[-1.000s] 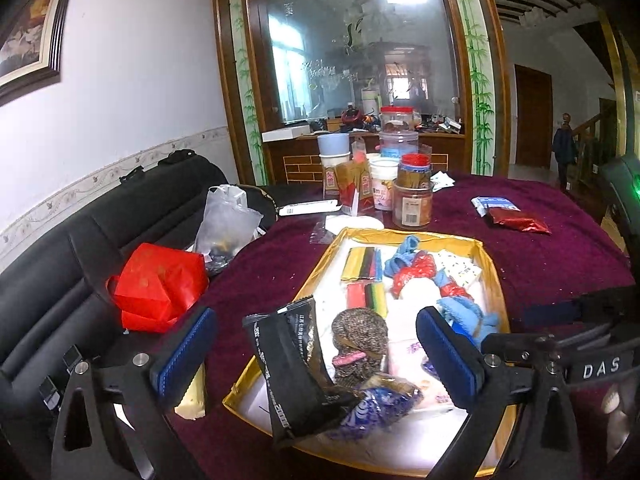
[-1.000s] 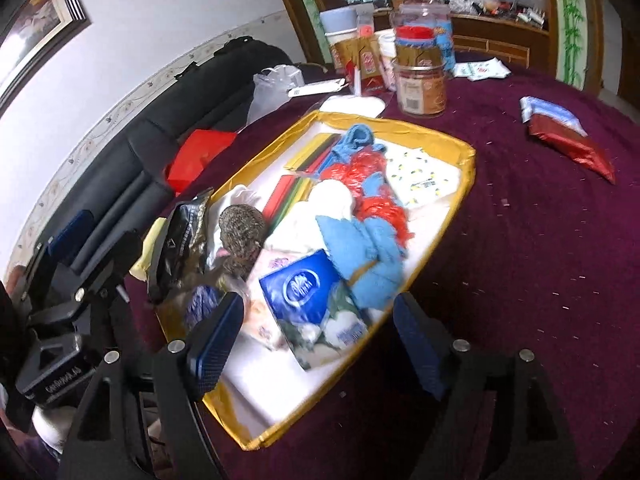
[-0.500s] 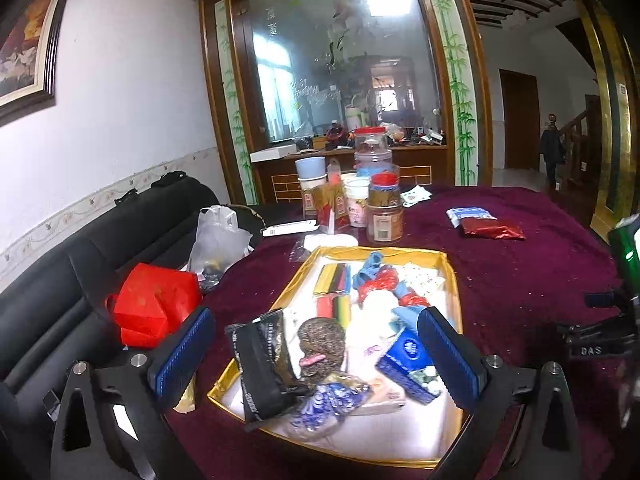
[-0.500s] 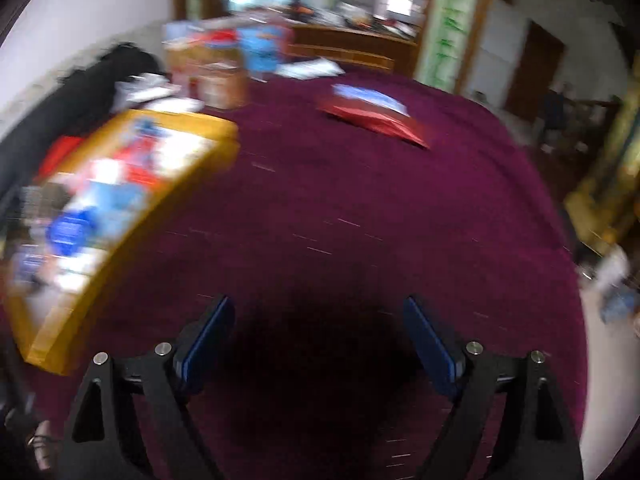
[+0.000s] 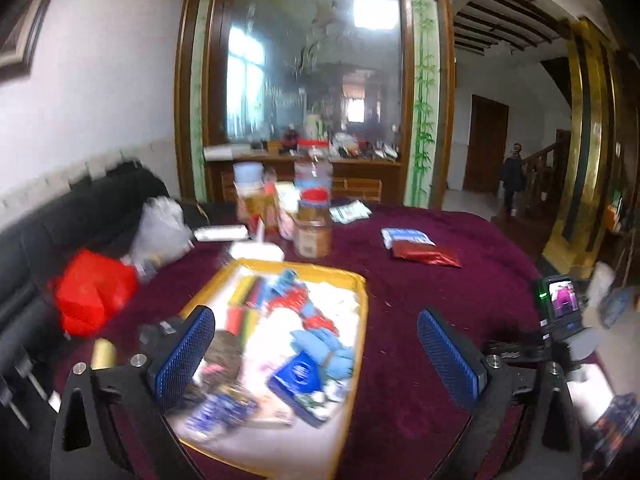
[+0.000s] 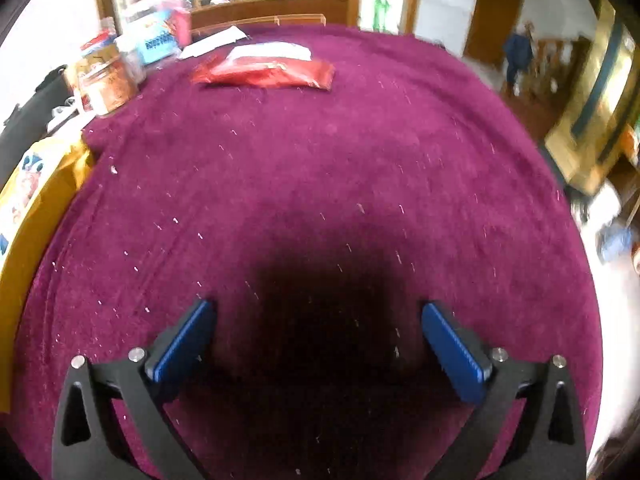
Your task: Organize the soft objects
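- Dark red tablecloth (image 6: 320,152) covered the table.
- Jars with red lids (image 5: 314,224) stood at the far end, labels too blurred to read.
- Black sofa (image 5: 36,232) lay along the white wall.
- Large mirror (image 5: 312,72) hung in a wooden frame.
- Person (image 5: 512,178) stood, possibly by the stair rail.

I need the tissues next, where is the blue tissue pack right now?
Left wrist view: the blue tissue pack lies in the yellow tray, near its right rim, just below the blue cloth.
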Action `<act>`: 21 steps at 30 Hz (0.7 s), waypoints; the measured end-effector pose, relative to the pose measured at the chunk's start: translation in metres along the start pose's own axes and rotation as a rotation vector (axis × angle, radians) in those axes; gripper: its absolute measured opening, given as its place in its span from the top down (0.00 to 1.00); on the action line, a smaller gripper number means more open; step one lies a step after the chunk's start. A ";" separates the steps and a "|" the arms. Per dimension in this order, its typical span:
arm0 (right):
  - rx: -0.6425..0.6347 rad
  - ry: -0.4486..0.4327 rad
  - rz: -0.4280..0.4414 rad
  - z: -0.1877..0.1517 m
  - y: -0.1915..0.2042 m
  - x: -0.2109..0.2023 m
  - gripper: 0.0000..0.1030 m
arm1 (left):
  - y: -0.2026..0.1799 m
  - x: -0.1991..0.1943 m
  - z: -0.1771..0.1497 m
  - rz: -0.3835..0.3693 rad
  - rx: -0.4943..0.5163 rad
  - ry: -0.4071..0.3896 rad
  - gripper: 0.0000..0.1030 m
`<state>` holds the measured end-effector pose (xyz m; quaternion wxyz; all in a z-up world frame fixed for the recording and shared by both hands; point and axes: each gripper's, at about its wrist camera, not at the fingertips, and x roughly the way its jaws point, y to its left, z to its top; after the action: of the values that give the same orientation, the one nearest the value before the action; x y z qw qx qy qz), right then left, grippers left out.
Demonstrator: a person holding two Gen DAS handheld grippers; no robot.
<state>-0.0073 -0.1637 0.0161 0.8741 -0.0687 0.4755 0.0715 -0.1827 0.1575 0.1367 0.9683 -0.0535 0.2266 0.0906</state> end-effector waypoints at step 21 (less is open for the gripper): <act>0.022 -0.027 0.010 -0.003 -0.002 -0.002 0.00 | 0.034 0.005 -0.016 0.090 -0.068 0.015 0.01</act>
<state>-0.0102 -0.1663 0.0165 0.8807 -0.0558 0.4649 0.0715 -0.1917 0.1888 0.1177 0.9592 -0.0766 0.2327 0.1414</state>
